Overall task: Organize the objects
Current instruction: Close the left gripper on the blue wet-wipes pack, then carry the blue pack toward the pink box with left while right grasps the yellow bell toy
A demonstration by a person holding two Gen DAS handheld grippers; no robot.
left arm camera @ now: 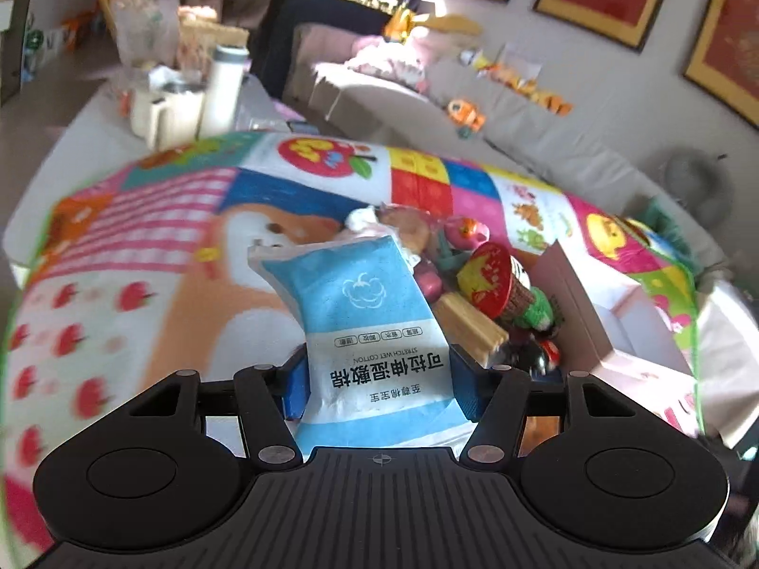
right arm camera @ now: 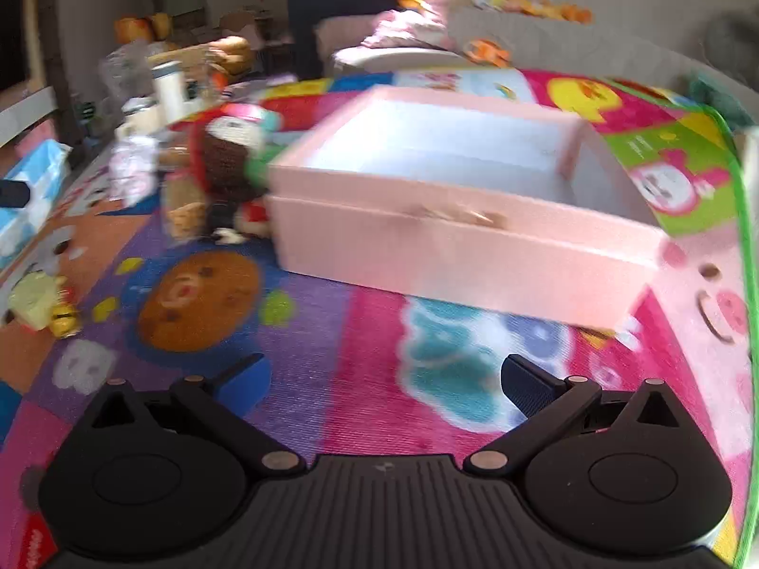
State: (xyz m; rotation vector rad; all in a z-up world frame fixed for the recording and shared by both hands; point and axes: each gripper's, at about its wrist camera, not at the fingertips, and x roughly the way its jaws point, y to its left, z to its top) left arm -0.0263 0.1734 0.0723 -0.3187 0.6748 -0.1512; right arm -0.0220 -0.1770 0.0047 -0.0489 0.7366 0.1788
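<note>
Left hand-held gripper [left arm camera: 377, 381]: blue pads pinching a flat soft packet [left arm camera: 365, 317] from both sides, near its lower half. Packet light blue above and below a white band; white cotton-flower outline on the blue field, black Chinese characters and the words "STRETCH WET COTTON" across the white, all reading upside down in the left wrist view. Top edge of packet a crimped white seal, tilted up and to the left. Held above a colourful play mat [left arm camera: 142, 256] printed with strawberries, an apple and bright squares.

Just behind the packet, a heap of small toys [left arm camera: 474, 279]: a red and yellow disc-shaped piece on a brown woven base, a pink figure, pale wafer-like sticks, something green and knitted. Right of the heap, the wall of a pink box [left arm camera: 583, 303], touching or nearly touching the toys.

Right hand-held gripper [right arm camera: 386, 379]: fingers spread wide, nothing between them, hovering low over the mat's purple and pink patches. Straight ahead, the same pink box [right arm camera: 450, 242], open-topped, pale inside, divided by an inner wall; contents not discernible through the blur. Toy heap [right arm camera: 223, 166] pressed against its left side. Far left, the blue packet [right arm camera: 28, 199] seen at the frame edge. Small yellow toy [right arm camera: 35, 303] lying alone on the mat, well apart from the box.
</note>
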